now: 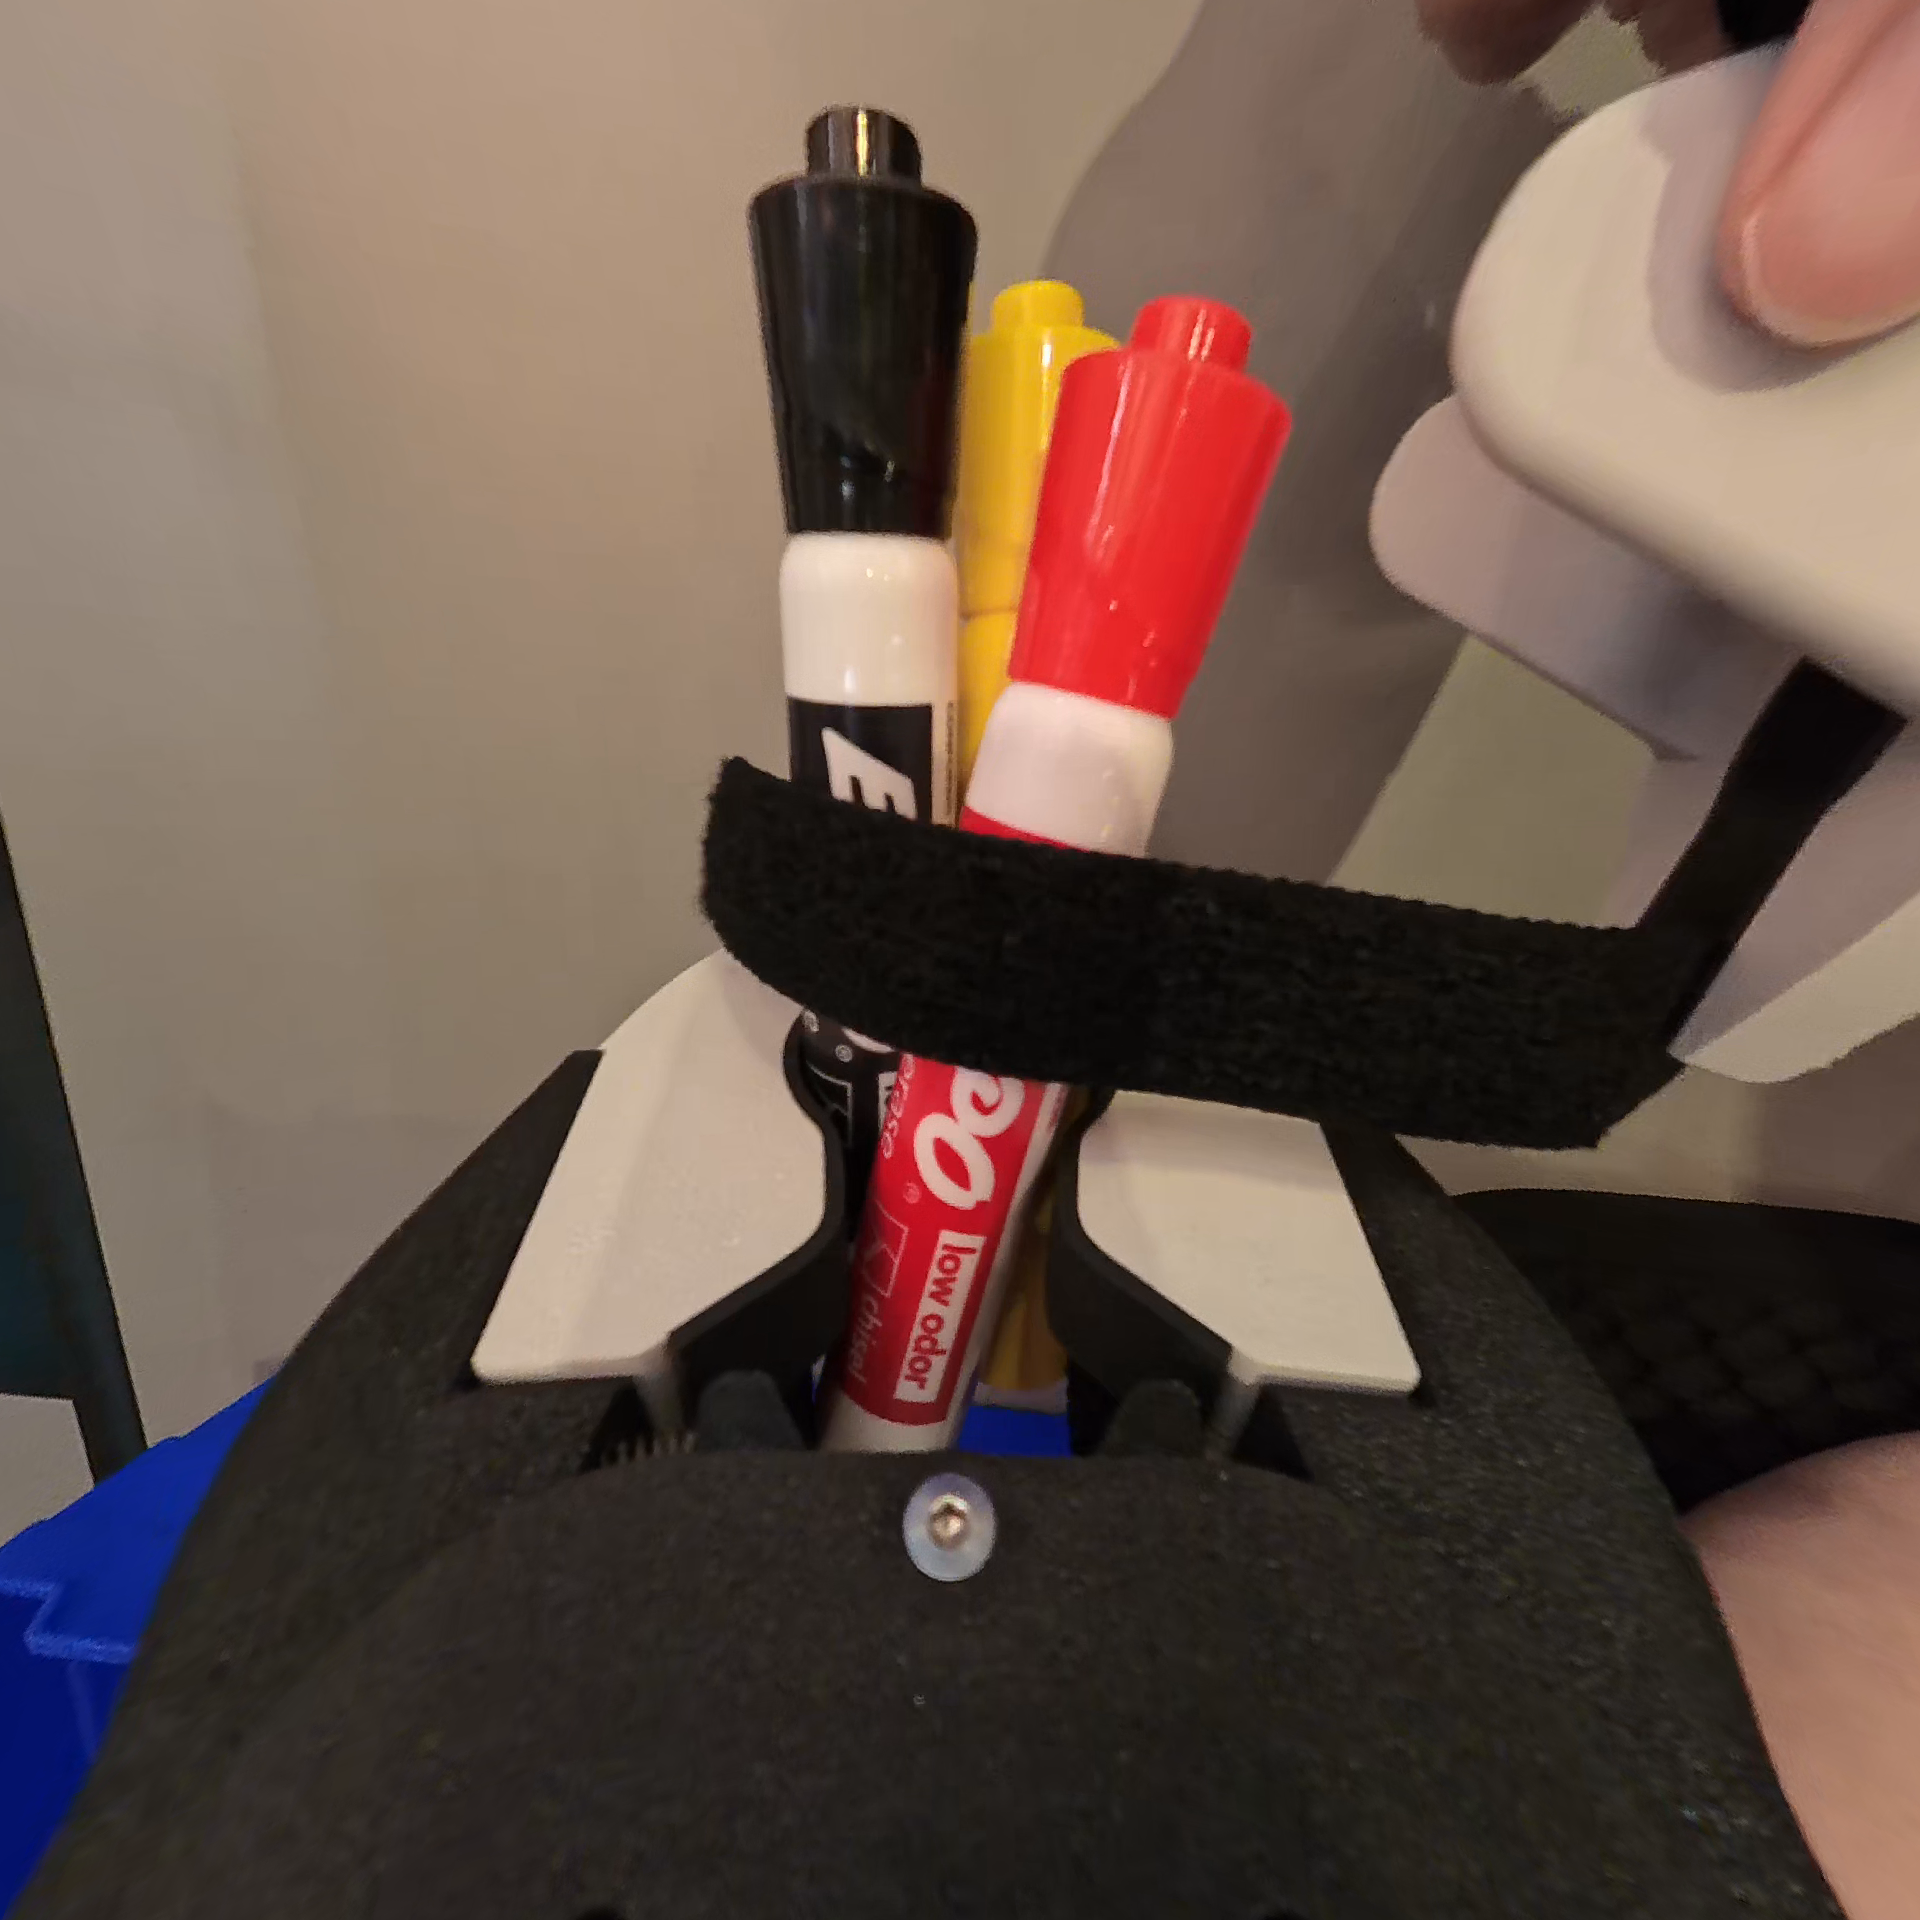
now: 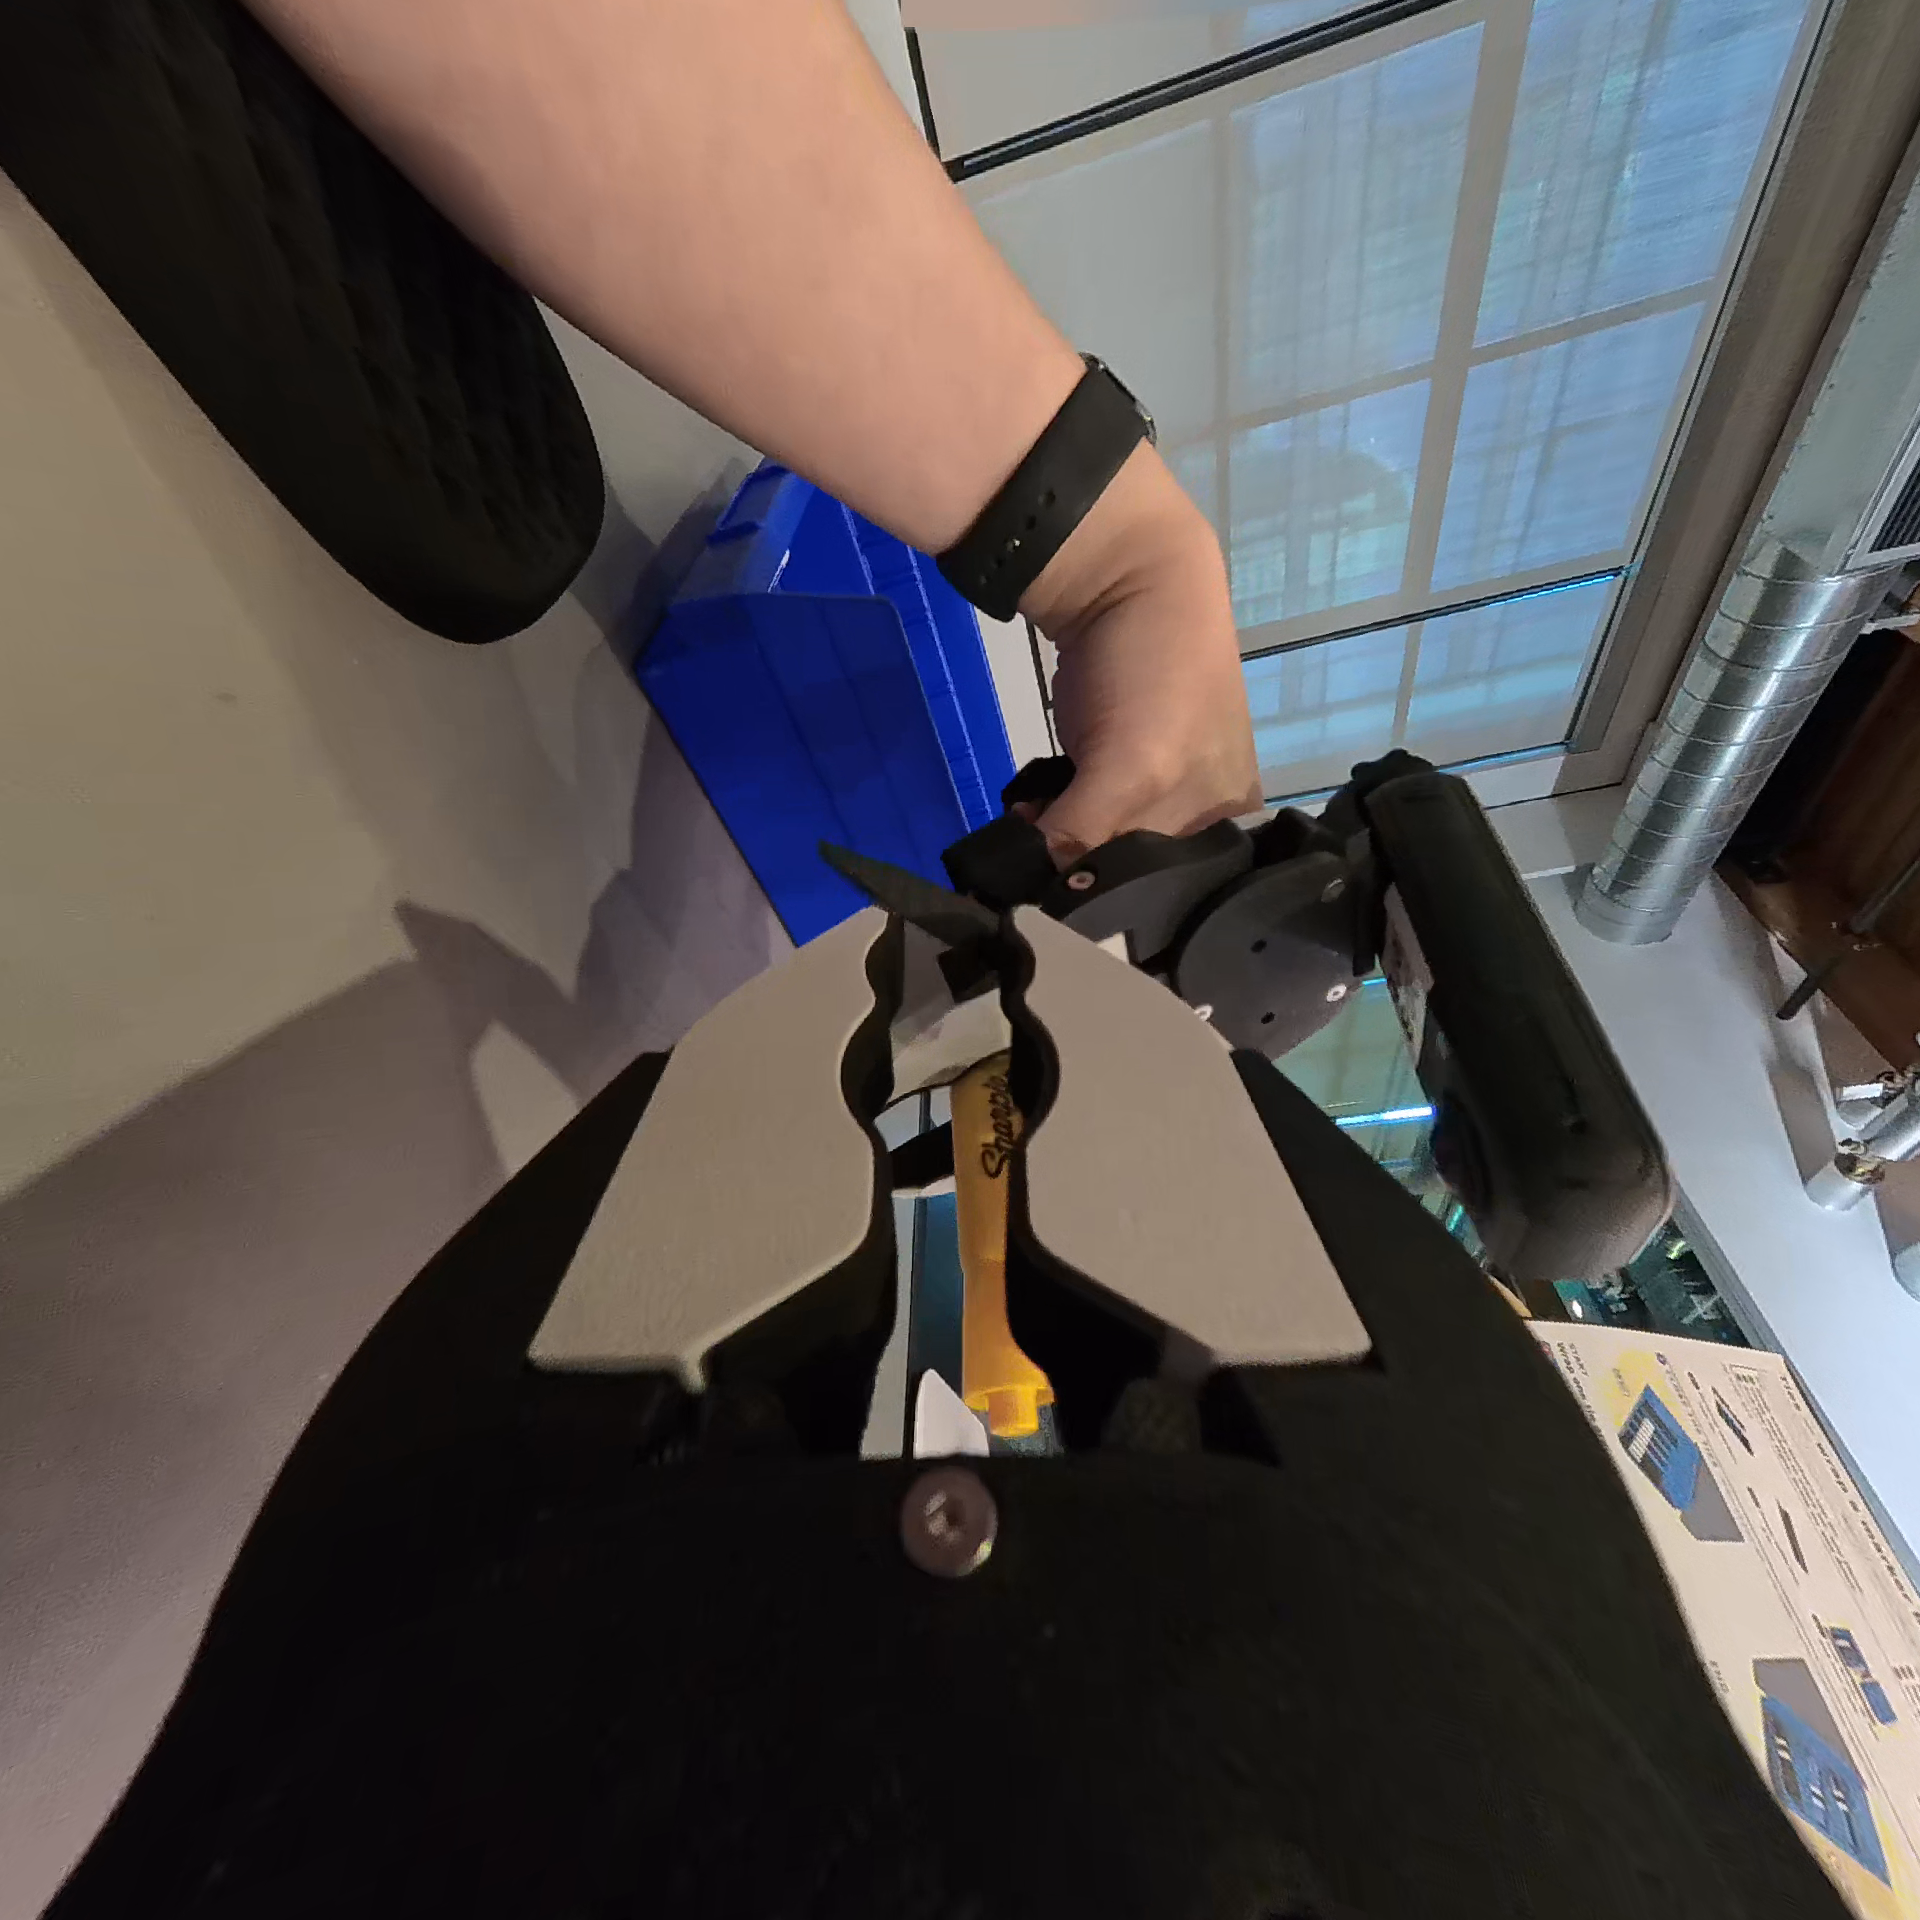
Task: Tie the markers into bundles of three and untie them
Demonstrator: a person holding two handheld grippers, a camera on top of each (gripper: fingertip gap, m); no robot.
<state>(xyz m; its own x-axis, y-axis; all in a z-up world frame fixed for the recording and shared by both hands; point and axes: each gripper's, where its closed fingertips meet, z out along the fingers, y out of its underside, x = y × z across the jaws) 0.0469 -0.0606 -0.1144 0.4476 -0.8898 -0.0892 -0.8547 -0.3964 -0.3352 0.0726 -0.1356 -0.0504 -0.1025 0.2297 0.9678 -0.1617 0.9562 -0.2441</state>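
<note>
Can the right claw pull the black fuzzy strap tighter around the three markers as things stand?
Probably yes: the right claw already pinches the black fuzzy strap, which loops loosely around the three markers, nothing blocking.

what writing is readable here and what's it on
I won't copy the wording; this is what bears it.
Red marker: white brand and type print on its barrel, legible.
Black marker: label mostly hidden by the black strap.
Yellow marker: black brand script, legible.
Printed sheet: too small to read.
</note>
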